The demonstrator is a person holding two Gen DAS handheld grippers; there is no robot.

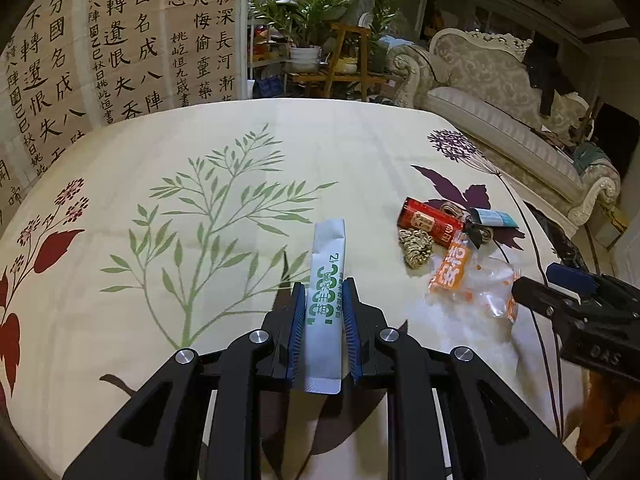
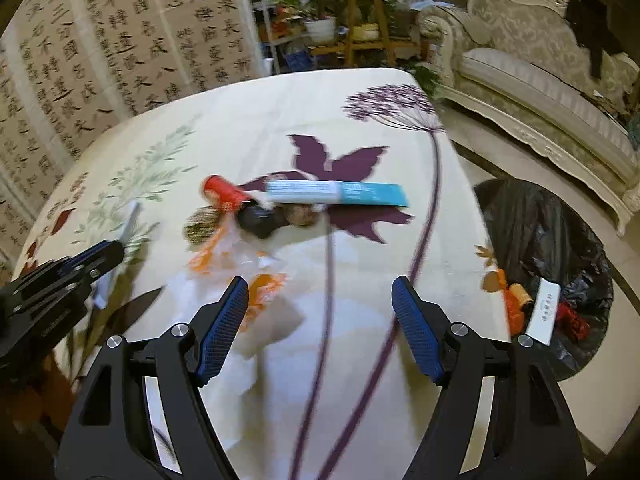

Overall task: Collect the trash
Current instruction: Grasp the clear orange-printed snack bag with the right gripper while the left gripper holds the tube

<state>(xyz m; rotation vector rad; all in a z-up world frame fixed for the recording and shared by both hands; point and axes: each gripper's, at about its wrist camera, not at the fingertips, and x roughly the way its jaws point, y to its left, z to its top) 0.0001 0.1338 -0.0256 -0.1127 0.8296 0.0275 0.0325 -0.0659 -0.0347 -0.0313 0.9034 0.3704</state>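
My left gripper is shut on a white stick sachet with green print, held above the floral tablecloth. A trash pile lies to its right: a red wrapper, a blue-white tube, a woven ball and an orange-and-clear plastic bag. My right gripper is open and empty over the table, just right of the clear bag. The pile's red wrapper and blue tube lie beyond it. The left gripper with the sachet shows at the left of the right wrist view.
A black trash bag holding several wrappers sits on the floor off the table's right edge. An ornate sofa stands to the right. A calligraphy screen and plant stands are behind the table.
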